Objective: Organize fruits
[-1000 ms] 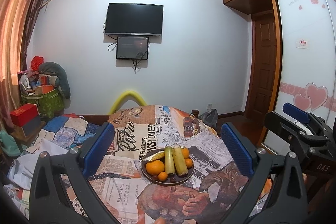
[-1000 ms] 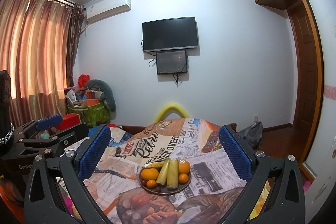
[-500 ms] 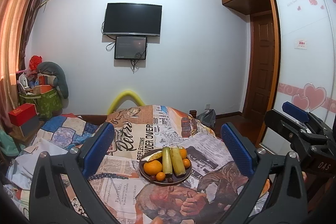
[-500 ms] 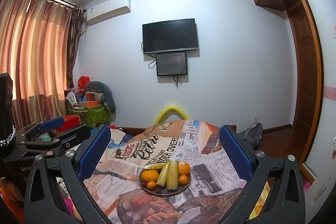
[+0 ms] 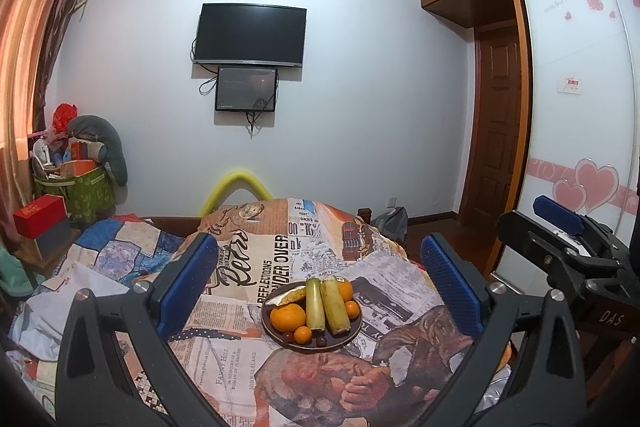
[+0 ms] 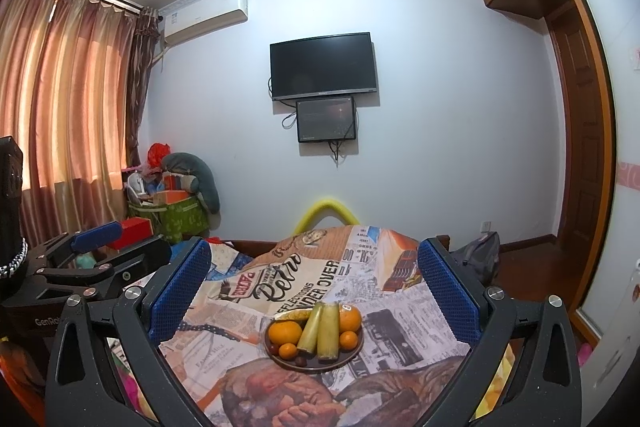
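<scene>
Dark round plate (image 5: 276,331) sits on the newsprint-pattern cloth (image 5: 248,267) covering the bench, approx centred btwn both grippers' blue pads. On it: two yellow-green corn cobs (image 5: 326,303) side by side, a large orange (image 5: 287,317) to their left w/ a small orange (image 5: 303,334) in front, more oranges to the right. Left gripper (image 5: 320,283) is spread wide, holding nothing, short of the plate. Right gripper (image 6: 314,279) likewise spread & empty. TV (image 6: 323,66) hangs on the far wall.
</scene>
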The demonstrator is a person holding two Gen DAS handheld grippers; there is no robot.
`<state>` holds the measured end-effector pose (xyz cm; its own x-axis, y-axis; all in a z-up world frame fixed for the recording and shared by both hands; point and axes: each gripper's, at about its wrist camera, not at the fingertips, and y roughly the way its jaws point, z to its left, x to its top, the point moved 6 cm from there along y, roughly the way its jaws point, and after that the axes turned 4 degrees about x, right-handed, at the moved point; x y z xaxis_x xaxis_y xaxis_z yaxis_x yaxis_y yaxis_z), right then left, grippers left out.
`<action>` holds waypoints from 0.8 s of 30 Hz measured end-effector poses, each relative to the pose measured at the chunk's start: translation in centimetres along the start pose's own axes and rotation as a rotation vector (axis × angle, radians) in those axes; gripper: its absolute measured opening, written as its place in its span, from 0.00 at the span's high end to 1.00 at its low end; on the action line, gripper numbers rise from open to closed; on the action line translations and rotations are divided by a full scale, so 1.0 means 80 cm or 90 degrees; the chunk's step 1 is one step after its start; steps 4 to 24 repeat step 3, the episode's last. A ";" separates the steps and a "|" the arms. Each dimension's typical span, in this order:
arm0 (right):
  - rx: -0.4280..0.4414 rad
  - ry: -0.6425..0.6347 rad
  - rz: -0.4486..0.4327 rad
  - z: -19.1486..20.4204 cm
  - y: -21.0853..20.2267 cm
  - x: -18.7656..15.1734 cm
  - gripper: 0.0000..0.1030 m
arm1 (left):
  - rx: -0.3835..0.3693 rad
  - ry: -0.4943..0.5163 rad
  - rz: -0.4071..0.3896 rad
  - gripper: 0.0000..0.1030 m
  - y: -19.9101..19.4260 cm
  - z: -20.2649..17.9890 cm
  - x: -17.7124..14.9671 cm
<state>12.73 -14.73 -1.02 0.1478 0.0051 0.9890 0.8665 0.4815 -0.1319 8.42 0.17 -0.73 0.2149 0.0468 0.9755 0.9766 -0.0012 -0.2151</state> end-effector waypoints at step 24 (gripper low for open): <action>0.000 0.000 0.002 -0.001 0.002 -0.003 0.00 | 0.002 -0.003 0.002 0.00 0.002 0.001 -0.001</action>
